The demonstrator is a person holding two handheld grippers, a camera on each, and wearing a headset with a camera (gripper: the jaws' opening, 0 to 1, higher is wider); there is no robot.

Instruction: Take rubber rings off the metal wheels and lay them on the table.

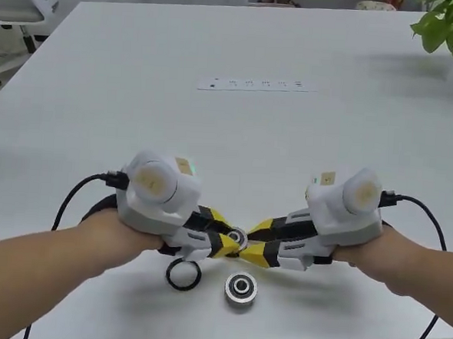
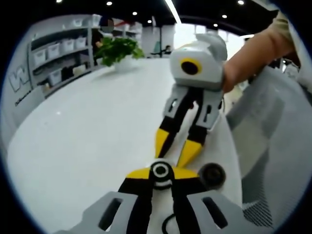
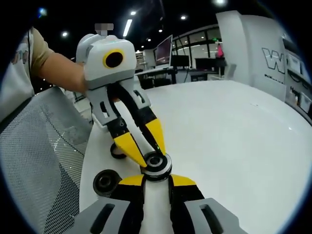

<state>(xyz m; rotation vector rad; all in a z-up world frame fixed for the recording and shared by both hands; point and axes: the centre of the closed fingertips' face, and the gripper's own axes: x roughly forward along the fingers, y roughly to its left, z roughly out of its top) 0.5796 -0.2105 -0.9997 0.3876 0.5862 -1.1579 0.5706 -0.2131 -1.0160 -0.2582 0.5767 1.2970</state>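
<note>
Meeting tip to tip low over table, both grippers at one small metal wheel. Left gripper jaws clamped on it between yellow tips. Right gripper jaws narrow, tips at wheel's rim; grip cannot be told. Lying on table just below: loose rubber ring, beside it second wheel with black ring on.
</note>
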